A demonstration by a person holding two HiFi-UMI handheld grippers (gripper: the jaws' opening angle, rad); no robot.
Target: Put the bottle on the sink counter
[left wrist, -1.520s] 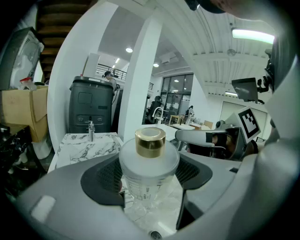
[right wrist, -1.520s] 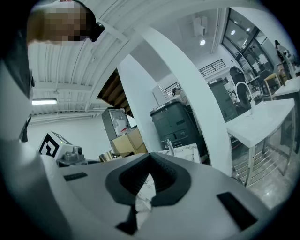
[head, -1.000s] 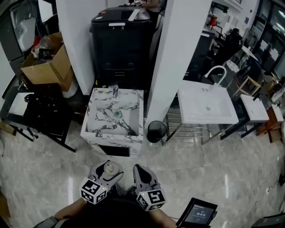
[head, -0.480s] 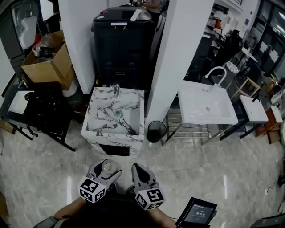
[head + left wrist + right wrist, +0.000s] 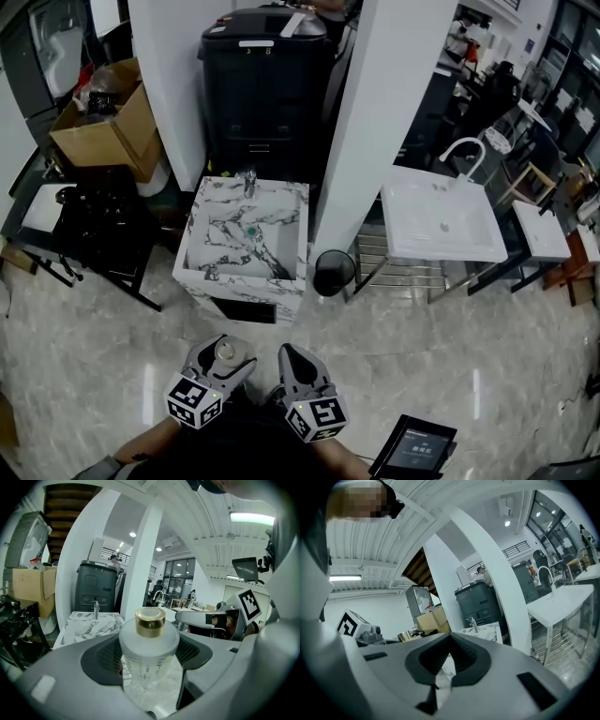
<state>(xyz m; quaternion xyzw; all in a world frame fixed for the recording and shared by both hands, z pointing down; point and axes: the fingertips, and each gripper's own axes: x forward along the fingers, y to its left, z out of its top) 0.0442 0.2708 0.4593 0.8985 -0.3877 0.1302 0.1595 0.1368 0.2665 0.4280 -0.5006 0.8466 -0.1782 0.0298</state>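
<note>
A frosted bottle with a gold cap stands upright between the jaws of my left gripper, which is shut on it; the bottle shows low in the head view. My right gripper sits just right of it, shut with nothing between its jaws. The marble sink counter with its tap stands ahead across the floor, well apart from both grippers. The same marble sink counter appears at left in the left gripper view, and the marble counter in the right gripper view.
A black bin stands right of the marble sink by a white pillar. A white sink on a metal frame is further right. Dark cabinet behind, cardboard box and black rack at left. A tablet lies near my feet.
The view has shifted slightly forward, so the marble sink sits a little lower and nearer in the head view. Both grippers keep their hold and relative position.
</note>
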